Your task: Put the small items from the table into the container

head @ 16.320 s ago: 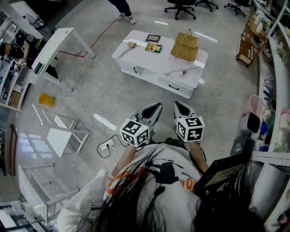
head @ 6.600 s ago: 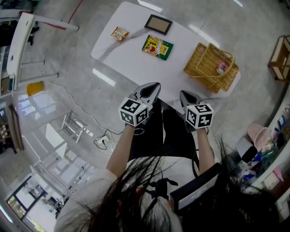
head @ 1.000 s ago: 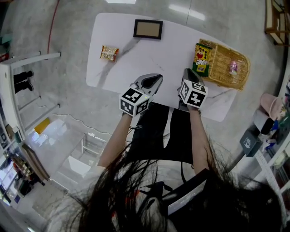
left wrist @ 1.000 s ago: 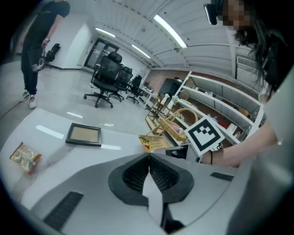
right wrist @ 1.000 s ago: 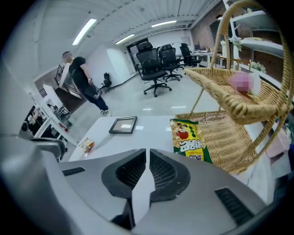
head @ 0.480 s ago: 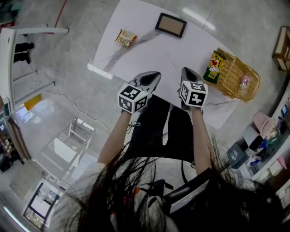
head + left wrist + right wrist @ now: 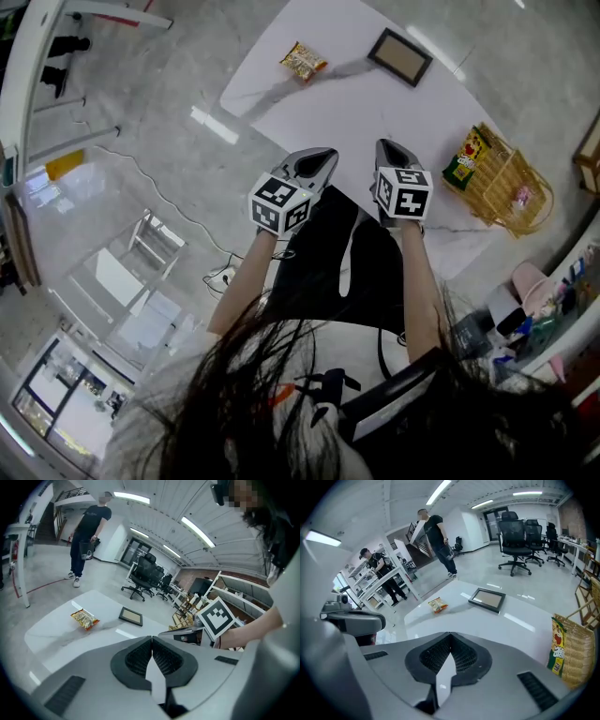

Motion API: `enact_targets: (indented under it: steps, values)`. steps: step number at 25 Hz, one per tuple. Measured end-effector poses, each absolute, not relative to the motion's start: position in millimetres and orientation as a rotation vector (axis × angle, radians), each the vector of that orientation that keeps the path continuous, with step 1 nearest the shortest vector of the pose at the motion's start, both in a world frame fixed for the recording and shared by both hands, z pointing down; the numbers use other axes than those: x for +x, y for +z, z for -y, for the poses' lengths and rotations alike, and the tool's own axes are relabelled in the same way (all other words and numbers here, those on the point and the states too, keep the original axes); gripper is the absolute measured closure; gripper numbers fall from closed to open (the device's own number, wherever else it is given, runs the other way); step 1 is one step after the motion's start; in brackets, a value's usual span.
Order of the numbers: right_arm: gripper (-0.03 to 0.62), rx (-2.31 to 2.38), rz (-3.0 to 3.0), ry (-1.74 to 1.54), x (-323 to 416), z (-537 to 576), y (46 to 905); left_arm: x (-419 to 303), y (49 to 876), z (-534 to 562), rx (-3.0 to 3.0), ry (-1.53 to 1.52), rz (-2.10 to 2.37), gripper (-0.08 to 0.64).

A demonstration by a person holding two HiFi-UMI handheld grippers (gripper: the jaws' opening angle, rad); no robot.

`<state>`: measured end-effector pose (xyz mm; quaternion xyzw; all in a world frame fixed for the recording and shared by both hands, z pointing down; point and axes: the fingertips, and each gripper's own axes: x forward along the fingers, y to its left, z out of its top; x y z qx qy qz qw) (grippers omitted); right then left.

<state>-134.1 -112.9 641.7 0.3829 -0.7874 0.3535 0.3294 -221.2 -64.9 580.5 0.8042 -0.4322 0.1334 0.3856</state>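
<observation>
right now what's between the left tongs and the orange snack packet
Nothing: only bare white tabletop lies between the left tongs and the snack packet, as the left gripper view shows.

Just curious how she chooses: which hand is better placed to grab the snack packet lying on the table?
Left, probably. The left gripper sits on the same side as the snack packet; the right gripper is nearer the basket. Both are shut and empty.
</observation>
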Motion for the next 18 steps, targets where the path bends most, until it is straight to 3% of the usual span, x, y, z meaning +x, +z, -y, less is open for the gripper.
enact_targets:
  steps: [18]
  values:
    - [0.574,0.734,2.160,0.835,-222.6,155.6,663.2,-288.2,601.7,63.8,1.913,0.256,1.243,0.549]
